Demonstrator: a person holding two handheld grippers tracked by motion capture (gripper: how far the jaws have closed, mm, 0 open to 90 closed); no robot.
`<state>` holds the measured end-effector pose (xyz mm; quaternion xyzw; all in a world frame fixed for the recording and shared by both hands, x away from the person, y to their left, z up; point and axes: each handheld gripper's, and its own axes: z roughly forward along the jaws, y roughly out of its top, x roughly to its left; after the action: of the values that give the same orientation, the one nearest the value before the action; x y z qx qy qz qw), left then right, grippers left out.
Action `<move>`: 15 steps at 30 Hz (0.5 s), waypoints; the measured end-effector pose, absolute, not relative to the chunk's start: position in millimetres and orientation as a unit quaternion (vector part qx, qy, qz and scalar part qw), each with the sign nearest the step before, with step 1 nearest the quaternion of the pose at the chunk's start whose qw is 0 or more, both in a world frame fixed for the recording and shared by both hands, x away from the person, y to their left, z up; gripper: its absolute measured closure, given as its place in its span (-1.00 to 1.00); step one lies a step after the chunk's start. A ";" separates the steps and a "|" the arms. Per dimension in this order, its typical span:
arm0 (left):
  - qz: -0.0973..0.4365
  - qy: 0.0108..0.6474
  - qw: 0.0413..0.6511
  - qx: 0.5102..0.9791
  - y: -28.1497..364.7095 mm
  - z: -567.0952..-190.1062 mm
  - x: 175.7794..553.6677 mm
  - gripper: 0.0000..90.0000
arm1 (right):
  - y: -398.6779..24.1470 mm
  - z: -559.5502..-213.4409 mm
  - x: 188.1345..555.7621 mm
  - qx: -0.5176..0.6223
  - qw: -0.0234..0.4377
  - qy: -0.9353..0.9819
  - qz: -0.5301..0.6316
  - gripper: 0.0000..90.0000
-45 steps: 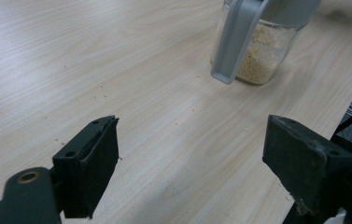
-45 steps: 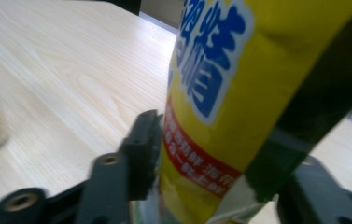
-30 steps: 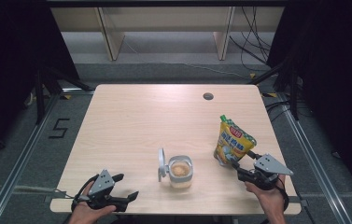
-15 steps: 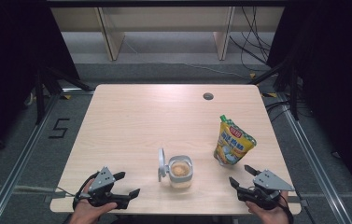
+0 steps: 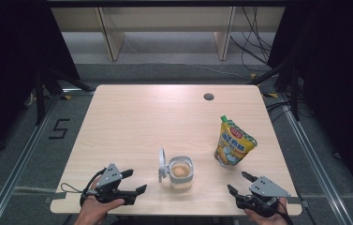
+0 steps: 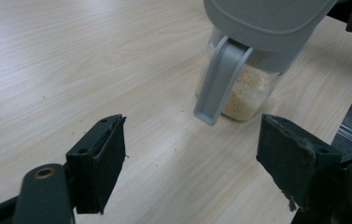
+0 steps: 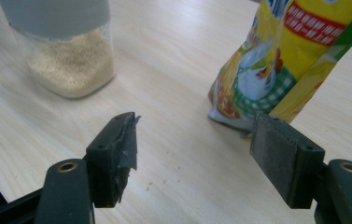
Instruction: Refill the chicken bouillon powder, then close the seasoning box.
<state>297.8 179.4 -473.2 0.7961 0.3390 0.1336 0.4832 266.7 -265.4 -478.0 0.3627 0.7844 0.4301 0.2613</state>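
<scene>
Far half of tabletop (image 5: 155,108) is left bare. Near the front edge, passage is blocked by the open-lidded jar (image 5: 180,172) and the upright yellow pouch (image 5: 233,142); a gap is left between them. Bare wood is seen ahead of each claw.

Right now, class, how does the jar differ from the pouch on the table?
The jar is clear and rigid with a grey flip lid standing open; the pouch is soft, yellow and printed, with its top closed. The jar is short and squat; the pouch is taller and leans. The jar's pale grains show; the pouch hides its contents. Both stand free of the claws.
</scene>
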 end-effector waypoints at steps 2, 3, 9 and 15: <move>0.119 0.337 0.493 0.793 176.6 -467.6 300.0 -0.43 | -267.7 -478.3 268.0 0.357 0.272 0.785 0.428 -0.28; 0.115 0.336 0.497 0.792 176.3 -462.9 302.1 -0.40 | -266.7 -480.1 267.8 0.363 0.268 0.782 0.431 -0.29; 0.120 0.321 0.502 0.794 171.7 -450.0 309.0 -0.02 | -266.2 -481.1 268.4 0.358 0.260 0.791 0.422 -0.29; 0.136 0.308 0.505 0.794 164.9 -449.5 309.8 0.65 | -266.5 -480.6 268.8 0.355 0.269 0.788 0.425 -0.27</move>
<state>309.8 164.9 -449.5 0.7945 0.3080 0.1361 0.5054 268.8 -266.5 -480.6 0.3545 0.7881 0.4252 0.2692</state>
